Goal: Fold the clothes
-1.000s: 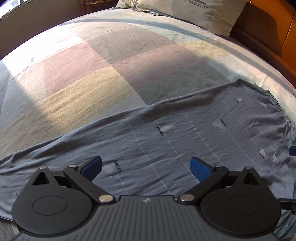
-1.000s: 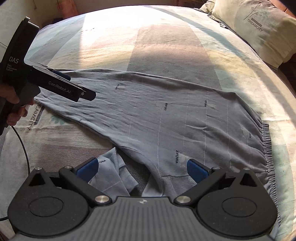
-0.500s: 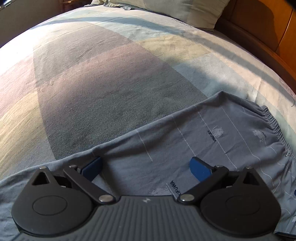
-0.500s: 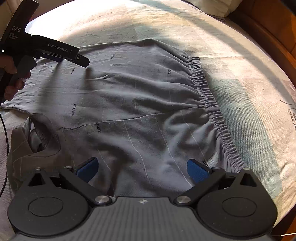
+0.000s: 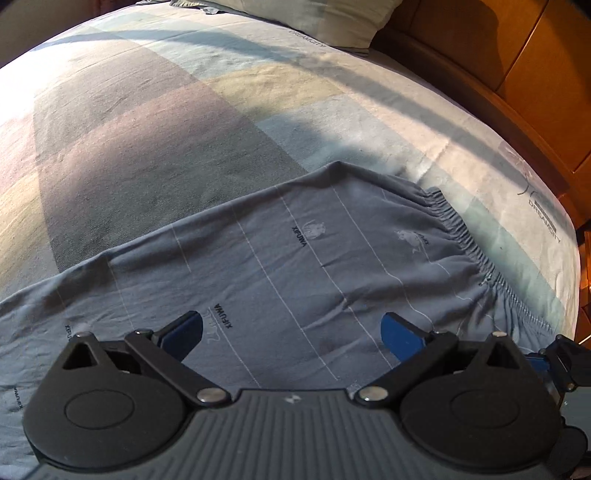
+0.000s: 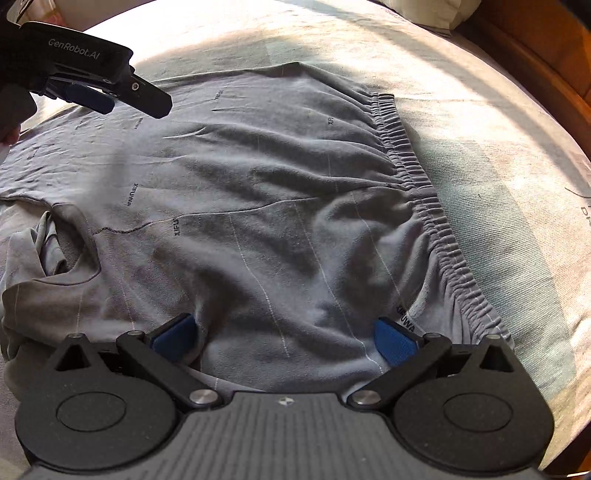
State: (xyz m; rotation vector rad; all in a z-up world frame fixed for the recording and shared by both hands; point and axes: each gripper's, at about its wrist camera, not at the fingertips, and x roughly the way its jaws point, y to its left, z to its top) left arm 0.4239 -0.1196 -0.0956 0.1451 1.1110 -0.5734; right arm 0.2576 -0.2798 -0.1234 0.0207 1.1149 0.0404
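Observation:
Grey-blue trousers (image 6: 280, 206) with thin white stripes and small printed words lie spread on the bed, their gathered elastic waistband (image 6: 424, 184) to the right. One leg is bunched in folds (image 6: 40, 254) at the left. My right gripper (image 6: 284, 338) is open just above the cloth near the waist. My left gripper (image 5: 291, 332) is open over the far leg side of the trousers (image 5: 332, 266); it also shows as a black tool (image 6: 92, 74) at the upper left of the right wrist view, held in a hand. Neither holds anything.
The bedsheet (image 5: 166, 122) has pale coloured squares, part in sunlight. A pillow (image 5: 332, 18) lies at the head of the bed. A wooden headboard (image 5: 517, 66) runs along the right side. The bed's edge drops off just right of the waistband.
Both grippers have swung right, from the legs toward the waistband. The waistband now sits nearer in both views. Both stay open with nothing in them.

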